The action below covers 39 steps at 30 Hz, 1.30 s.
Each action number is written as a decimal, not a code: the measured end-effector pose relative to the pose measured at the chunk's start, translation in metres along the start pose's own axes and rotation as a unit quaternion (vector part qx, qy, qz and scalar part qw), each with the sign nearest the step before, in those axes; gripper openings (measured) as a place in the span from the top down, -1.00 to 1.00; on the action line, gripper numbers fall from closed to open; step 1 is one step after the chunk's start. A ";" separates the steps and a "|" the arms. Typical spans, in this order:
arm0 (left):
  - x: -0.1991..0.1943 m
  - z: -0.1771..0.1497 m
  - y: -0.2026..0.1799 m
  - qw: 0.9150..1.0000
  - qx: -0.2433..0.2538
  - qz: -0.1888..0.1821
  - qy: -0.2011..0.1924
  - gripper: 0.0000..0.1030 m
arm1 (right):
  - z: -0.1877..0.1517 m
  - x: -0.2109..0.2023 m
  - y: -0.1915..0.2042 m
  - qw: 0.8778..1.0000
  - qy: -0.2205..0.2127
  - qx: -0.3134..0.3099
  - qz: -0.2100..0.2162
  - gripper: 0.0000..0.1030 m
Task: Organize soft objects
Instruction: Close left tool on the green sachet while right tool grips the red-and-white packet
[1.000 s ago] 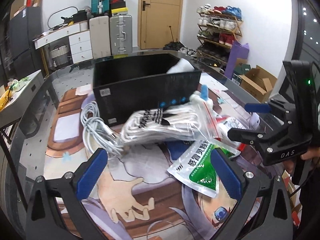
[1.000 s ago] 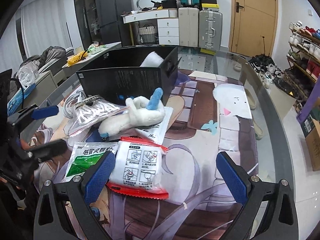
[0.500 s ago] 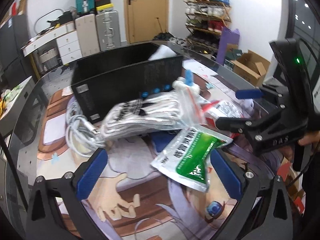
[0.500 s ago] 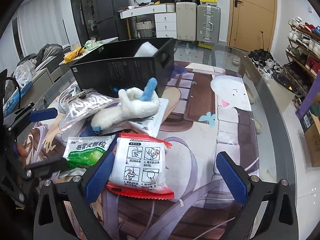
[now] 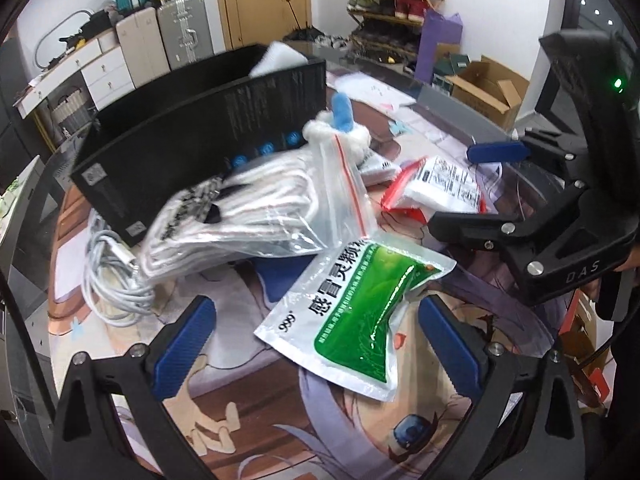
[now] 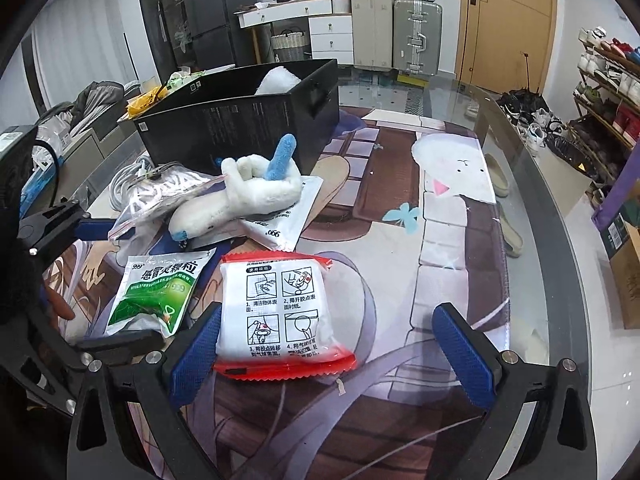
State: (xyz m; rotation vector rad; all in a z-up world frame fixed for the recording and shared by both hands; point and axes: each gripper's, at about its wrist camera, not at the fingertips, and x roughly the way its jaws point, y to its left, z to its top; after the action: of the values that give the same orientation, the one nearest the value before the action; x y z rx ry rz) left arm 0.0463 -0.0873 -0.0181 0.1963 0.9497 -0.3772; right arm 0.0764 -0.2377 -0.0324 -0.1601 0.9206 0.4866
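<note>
A round glass table point(image 6: 532, 184) carries a printed mat point(image 6: 400, 208) that covers most of its top. On the mat at the back stands a black box point(image 6: 240, 128), open on top, with something white showing above its rim. Beside the box a coiled white cable point(image 5: 108, 280) lies on the mat. A clear zip bag point(image 5: 256, 212) of white items leans against the box front, with a white plush toy point(image 6: 248, 196) next to it, resting partly on a white sachet point(image 6: 280, 224). Nearer lie a green sachet point(image 5: 360, 304) and a red-edged packet point(image 6: 280, 312), flat on the mat and just apart.
</note>
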 end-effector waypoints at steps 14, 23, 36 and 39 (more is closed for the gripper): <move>-0.008 -0.001 -0.007 0.999 0.018 -0.024 -0.025 -0.17 | -0.004 -0.001 0.005 1.000 0.003 -0.012 0.002 -0.98; -0.013 -0.006 -0.006 0.999 0.018 -0.020 -0.030 -0.01 | -0.004 -0.001 0.007 1.000 0.003 -0.016 0.007 -0.98; -0.020 -0.015 -0.008 0.999 0.010 -0.016 -0.045 0.27 | -0.002 -0.005 0.014 0.999 -0.008 -0.030 0.036 -0.53; -0.022 -0.015 -0.008 0.999 0.005 -0.018 -0.050 0.32 | -0.002 -0.006 0.012 0.999 -0.011 -0.031 0.033 -0.21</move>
State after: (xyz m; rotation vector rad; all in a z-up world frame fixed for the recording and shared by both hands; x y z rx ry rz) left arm 0.0200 -0.0842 -0.0087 0.1681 0.8547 -0.4216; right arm 0.0667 -0.2292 -0.0280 -0.1800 0.8916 0.5779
